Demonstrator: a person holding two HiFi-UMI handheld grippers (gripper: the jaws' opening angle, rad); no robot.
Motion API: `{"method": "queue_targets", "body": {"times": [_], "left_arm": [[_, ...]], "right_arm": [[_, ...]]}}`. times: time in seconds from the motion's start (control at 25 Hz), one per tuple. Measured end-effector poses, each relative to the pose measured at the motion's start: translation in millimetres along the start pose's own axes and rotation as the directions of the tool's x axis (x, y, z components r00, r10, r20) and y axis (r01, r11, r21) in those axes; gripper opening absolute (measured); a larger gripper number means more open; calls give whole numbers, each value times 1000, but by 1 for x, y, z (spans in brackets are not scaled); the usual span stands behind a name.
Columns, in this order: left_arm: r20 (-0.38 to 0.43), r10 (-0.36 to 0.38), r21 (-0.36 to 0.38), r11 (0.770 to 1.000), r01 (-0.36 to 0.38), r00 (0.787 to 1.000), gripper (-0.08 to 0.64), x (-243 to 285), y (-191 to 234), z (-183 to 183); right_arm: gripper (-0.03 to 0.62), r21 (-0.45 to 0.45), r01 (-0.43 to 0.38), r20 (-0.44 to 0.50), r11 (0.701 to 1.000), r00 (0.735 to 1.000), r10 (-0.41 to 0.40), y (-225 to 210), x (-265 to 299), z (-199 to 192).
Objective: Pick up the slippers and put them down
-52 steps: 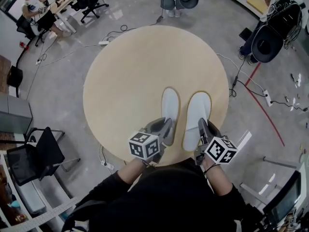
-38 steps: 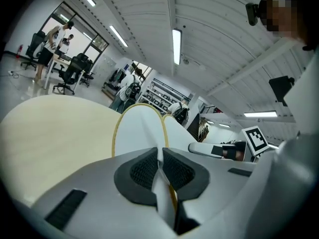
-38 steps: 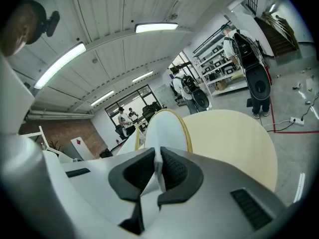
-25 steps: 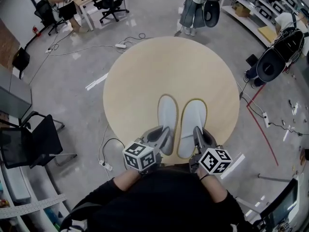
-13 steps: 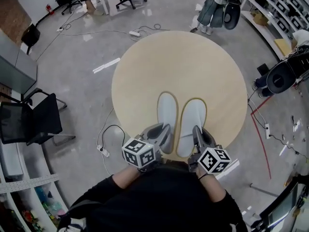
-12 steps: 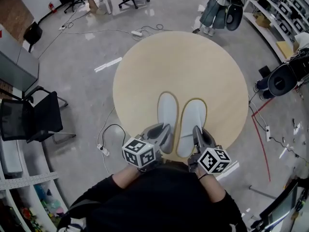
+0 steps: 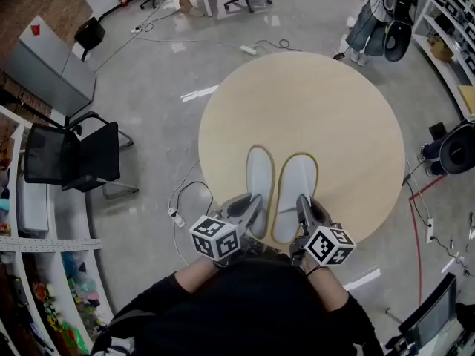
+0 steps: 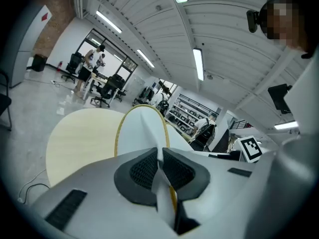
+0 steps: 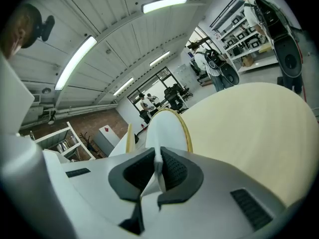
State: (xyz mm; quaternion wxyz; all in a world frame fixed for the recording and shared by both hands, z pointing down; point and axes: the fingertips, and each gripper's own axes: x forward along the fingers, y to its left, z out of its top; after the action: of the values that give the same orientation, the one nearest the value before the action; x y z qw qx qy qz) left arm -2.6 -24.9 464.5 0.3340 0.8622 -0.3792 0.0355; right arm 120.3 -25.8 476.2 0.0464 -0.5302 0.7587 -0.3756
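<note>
We are in an open-plan lab or office workspace: a polished grey floor [image 7: 148, 87] strewn with cables [image 7: 185, 195] and power strips [image 7: 249, 49], office chairs [image 7: 74, 158], stocked shelves [image 7: 445, 21], long ceiling lights [image 8: 198, 63], and one round wooden surface [image 7: 312, 117].

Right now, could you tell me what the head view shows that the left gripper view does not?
Only the head view shows the round pale wooden table whole from above and the marker cube on the left claw. Only the left gripper view shows the long ceiling strip lights and that claw's pads pinching the heel of the white fabric slipper with yellow trim. Both show that slipper, the table and the right claw's marker cube.
</note>
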Motion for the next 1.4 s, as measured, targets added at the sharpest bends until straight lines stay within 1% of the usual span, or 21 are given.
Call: {"method": "queue_targets", "body": {"times": [0.2, 0.4, 0.48, 0.56, 0.68, 0.84, 1.04, 1.24, 1.4], "left_arm": [[9, 95, -21, 995, -95, 995, 35, -16, 8, -13], [17, 178, -43, 983, -178, 984, 35, -42, 20, -22], [24, 206, -54, 977, -205, 978, 35, -53, 28, -23], [30, 218, -58, 975, -216, 976, 35, -59, 34, -24], [36, 214, -66, 975, -211, 976, 35, -63, 44, -24], [53, 190, -67, 980, -186, 980, 35, -73, 62, -11], [69, 144, -58, 988, -140, 987, 35, -87, 94, 13], [74, 93, -62, 994, -89, 993, 35, -102, 135, 42], [66, 56, -58, 997, -53, 996, 35, -115, 170, 59]], "right_arm": [[34, 20, -77, -58, 997, 995, 78, 5, 11, -19], [34, 48, -140, -122, 989, 982, 145, 21, 20, -45], [34, 54, -157, -138, 986, 977, 163, 29, 25, -54], [34, 52, -167, -142, 985, 975, 173, 34, 30, -57], [34, 43, -168, -143, 985, 975, 172, 40, 39, -60], [34, 23, -148, -127, 989, 981, 150, 56, 52, -60], [34, 13, -103, -96, 995, 990, 103, 81, 75, -60], [34, 0, -54, -63, 999, 997, 54, 112, 106, -61], [34, -18, -5, -58, 1000, 998, 4, 135, 133, -71]]}}
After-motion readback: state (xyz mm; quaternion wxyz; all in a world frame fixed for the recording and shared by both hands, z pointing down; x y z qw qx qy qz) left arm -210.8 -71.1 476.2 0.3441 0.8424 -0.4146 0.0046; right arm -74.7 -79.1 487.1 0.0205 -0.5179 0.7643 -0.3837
